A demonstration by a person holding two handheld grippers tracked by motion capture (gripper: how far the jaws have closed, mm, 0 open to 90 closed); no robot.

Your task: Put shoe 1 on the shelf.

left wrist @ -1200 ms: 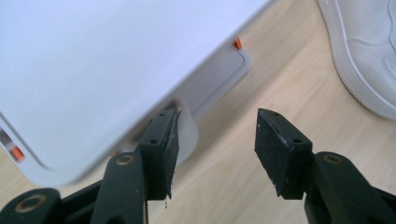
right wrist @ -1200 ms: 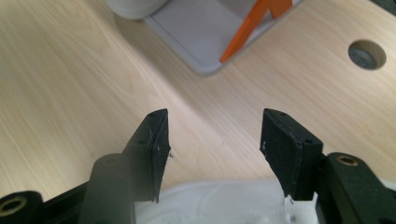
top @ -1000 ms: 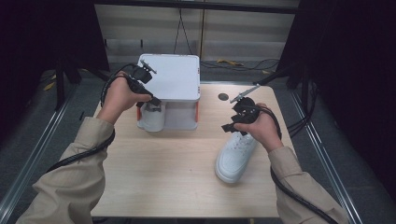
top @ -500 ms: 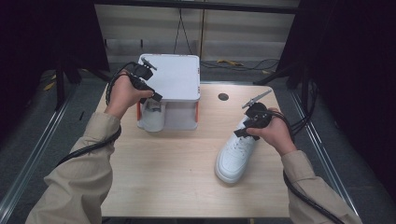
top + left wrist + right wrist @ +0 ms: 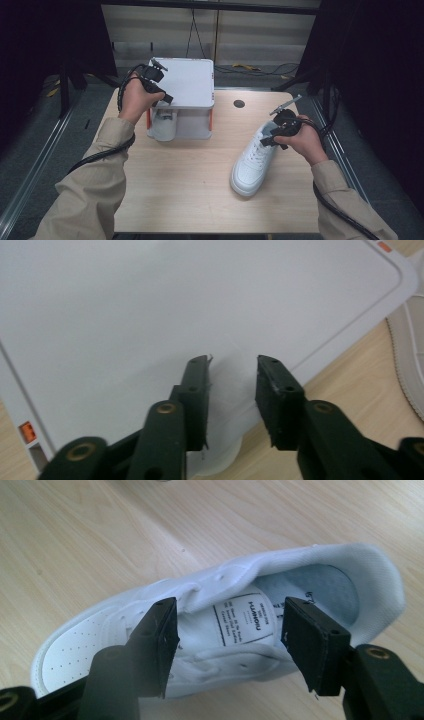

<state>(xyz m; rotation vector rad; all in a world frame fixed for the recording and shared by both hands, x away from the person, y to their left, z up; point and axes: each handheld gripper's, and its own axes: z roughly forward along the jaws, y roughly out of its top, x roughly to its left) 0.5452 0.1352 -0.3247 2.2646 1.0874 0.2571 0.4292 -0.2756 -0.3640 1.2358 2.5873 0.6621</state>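
High view: white sneaker (image 5: 254,161) lying at four o'clock on table (image 5: 190,185), second sneaker (image 5: 164,124) already under white rack (image 5: 182,82) at eleven. Right gripper (image 5: 270,140) jaws apart, straddling tongue, ungripped. Left gripper (image 5: 161,95) jaws just closing, empty, over rack top. Remaining: grasp, shelve.

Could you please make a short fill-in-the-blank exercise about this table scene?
1. The white sneaker lies on the wooden ____.
2. The right tongs straddle the sneaker's opening, where a printed ____ shows on the tongue.
3. The left tongs hover over the flat top of the white ____, their jaws having just been closing with nothing between them.
4. A second white shoe sits ____ the rack's top shelf.

Missing words: table; label; rack; under
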